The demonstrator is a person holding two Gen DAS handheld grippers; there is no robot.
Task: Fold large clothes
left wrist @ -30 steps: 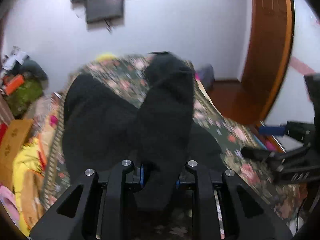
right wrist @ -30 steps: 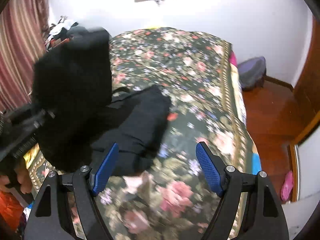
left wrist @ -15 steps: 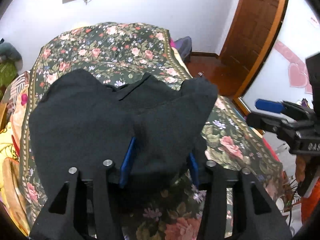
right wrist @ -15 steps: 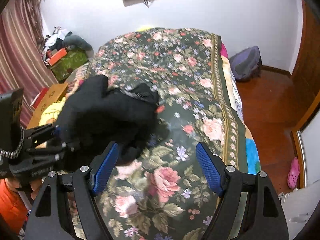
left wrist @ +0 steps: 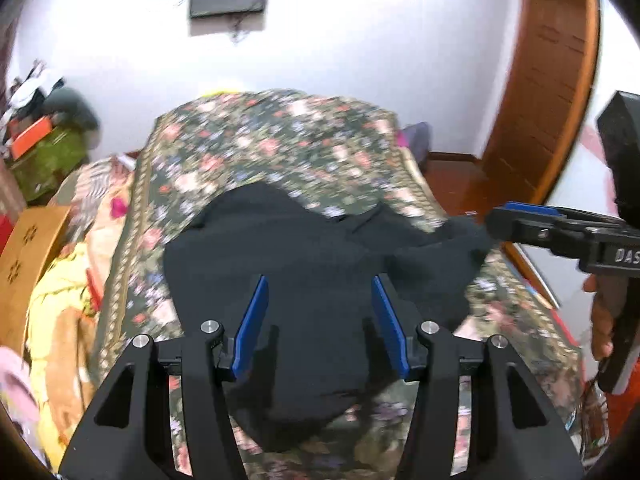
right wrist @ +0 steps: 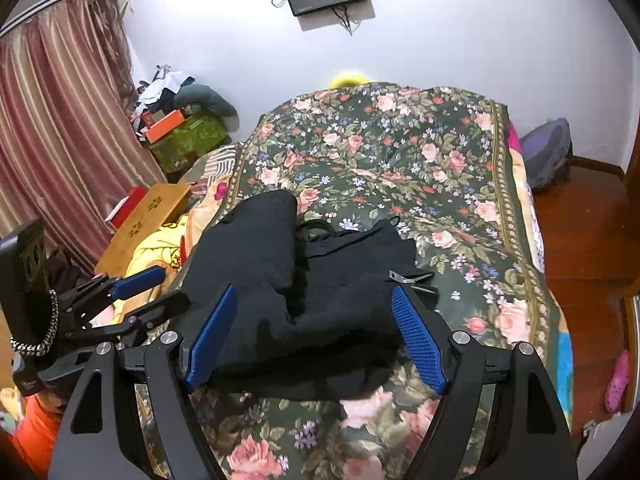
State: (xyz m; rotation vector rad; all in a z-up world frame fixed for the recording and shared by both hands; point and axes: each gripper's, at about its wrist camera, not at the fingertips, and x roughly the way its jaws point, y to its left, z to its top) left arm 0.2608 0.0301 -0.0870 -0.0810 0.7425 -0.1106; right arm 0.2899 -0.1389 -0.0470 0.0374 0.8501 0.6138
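- The left gripper (left wrist: 320, 320) has its blue fingers (left wrist: 250, 326) apart, with a clear gap on each side; nothing is clamped between them, and the cloth seen in the gap lies below on the bed.
- The right gripper (right wrist: 316, 336) has its fingers (right wrist: 418, 334) spread wider still, empty, poised over the cloth without pressing on it.
- The black garment (right wrist: 312, 280) lies crumpled on the floral bedspread (right wrist: 400, 152), toward the bed's near end and closer to its left edge than its right.
- Its long axis runs roughly from the near end toward the far end; one thick folded lobe (right wrist: 256, 240) reaches up along the left side, and a flatter part with a cord and a metal zip pull spreads to the right.
- In both wrist views the garment sits directly ahead of and beneath the fingers, its near hem just short of the bed's near edge.
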